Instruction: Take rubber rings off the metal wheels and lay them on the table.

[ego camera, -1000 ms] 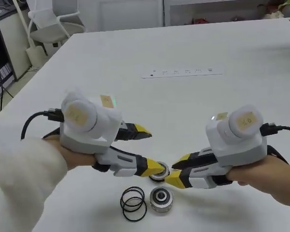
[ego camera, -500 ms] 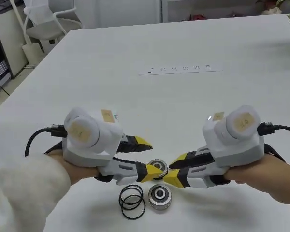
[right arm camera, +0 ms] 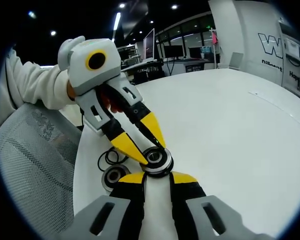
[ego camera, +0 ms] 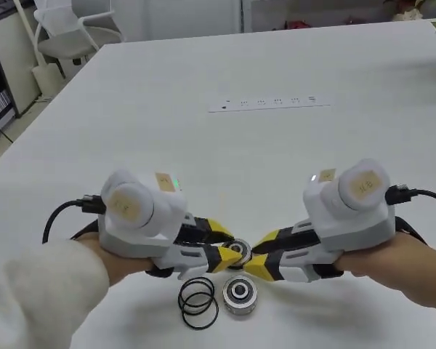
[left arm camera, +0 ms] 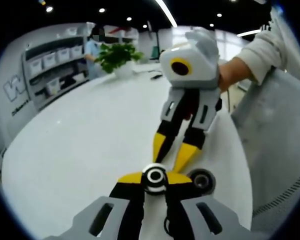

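A metal wheel (ego camera: 238,251) with a dark rubber rim is held just above the white table between both grippers. My left gripper (ego camera: 227,246) comes in from the left with its yellow tips shut on the wheel (left arm camera: 155,178). From the right, my right gripper (ego camera: 256,260) pinches the same wheel (right arm camera: 158,160) at its near edge. I cannot tell whether either tip is on the rubber ring alone. A second wheel (ego camera: 240,294) lies flat on the table just below them. Beside it, to the left, lie loose black rubber rings (ego camera: 198,301).
The white table (ego camera: 276,167) stretches far ahead, with a flush power-socket strip (ego camera: 270,104) near its middle. A white chair (ego camera: 65,33) stands past the far left corner. The person's sleeve (ego camera: 29,291) covers the near left edge.
My left gripper's jaws, wide apart a second ago, have come together on the wheel. The right gripper has kept its hold. The camera has tilted slightly.
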